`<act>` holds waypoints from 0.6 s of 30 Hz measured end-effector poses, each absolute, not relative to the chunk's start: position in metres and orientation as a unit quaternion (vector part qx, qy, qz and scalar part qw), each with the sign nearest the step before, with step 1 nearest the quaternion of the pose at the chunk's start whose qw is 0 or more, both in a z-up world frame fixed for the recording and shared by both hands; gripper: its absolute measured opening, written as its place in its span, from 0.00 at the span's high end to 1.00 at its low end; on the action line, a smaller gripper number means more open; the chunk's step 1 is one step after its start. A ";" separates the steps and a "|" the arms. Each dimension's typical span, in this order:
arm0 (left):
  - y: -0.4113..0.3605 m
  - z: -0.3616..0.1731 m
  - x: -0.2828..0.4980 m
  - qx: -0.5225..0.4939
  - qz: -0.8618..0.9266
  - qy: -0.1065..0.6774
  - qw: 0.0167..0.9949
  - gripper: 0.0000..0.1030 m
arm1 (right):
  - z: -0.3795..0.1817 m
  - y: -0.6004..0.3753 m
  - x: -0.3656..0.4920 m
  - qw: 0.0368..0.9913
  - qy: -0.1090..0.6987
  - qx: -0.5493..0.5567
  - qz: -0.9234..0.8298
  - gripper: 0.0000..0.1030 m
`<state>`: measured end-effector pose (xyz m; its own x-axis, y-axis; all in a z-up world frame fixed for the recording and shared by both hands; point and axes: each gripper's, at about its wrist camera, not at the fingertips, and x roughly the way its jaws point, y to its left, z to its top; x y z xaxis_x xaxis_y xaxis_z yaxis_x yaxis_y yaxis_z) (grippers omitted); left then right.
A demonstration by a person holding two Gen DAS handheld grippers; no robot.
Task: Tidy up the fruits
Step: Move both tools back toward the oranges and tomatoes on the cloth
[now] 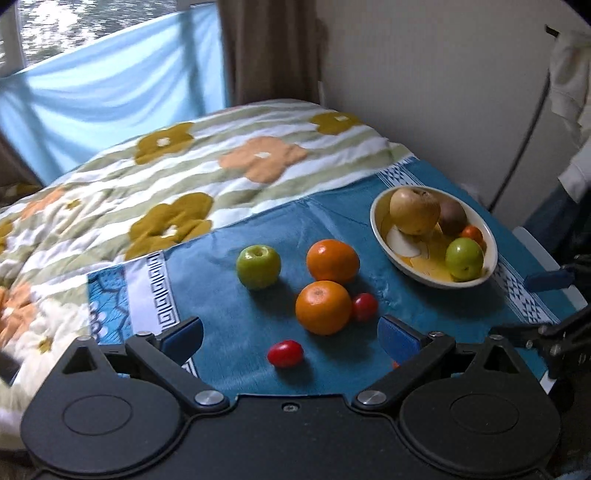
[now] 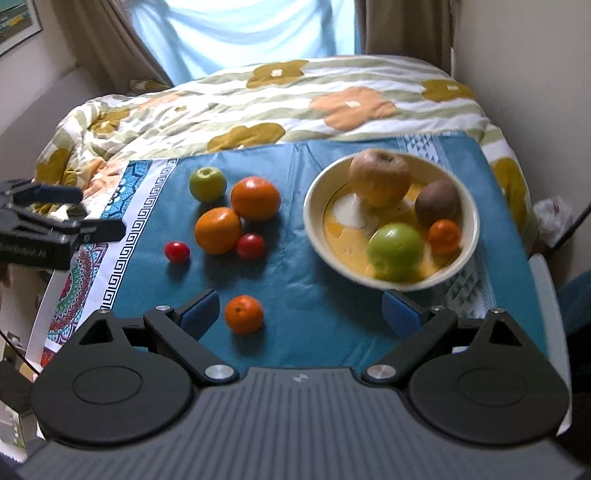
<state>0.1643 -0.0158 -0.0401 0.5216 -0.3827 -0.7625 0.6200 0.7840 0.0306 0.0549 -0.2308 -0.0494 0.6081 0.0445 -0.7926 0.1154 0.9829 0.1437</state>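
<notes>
Loose fruit lies on a blue cloth [image 1: 229, 295]: a green apple [image 1: 258, 266], two oranges [image 1: 332, 260] [image 1: 323, 306] and two red tomatoes [image 1: 364, 306] [image 1: 285, 353]. My left gripper [image 1: 291, 338] is open, with the nearer tomato between its fingertips and untouched. A cream bowl [image 2: 308, 210] holds a brownish apple [image 2: 379, 177], a kiwi [image 2: 437, 201], a small orange [image 2: 444, 236] and a green apple [image 2: 395, 251]. My right gripper [image 2: 300, 314] is open just before the bowl, and a small mandarin [image 2: 243, 314] sits beside its left finger.
The cloth covers a small white table [image 2: 546, 280] pushed against a bed with a flowered quilt [image 2: 332, 99]. Walls stand close on the right, and a curtained window [image 2: 240, 29] is behind the bed. A cable [image 1: 524, 140] hangs at the right.
</notes>
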 end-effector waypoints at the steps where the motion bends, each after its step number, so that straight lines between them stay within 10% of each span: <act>1: -0.015 -0.043 0.171 0.153 -0.302 0.395 0.854 0.01 | -0.052 -0.226 0.057 0.891 0.445 0.091 -0.024 0.00; 18: -0.060 -0.112 0.238 0.211 -0.428 0.435 0.764 0.10 | -0.107 -0.180 0.084 0.867 0.470 0.131 -0.100 0.03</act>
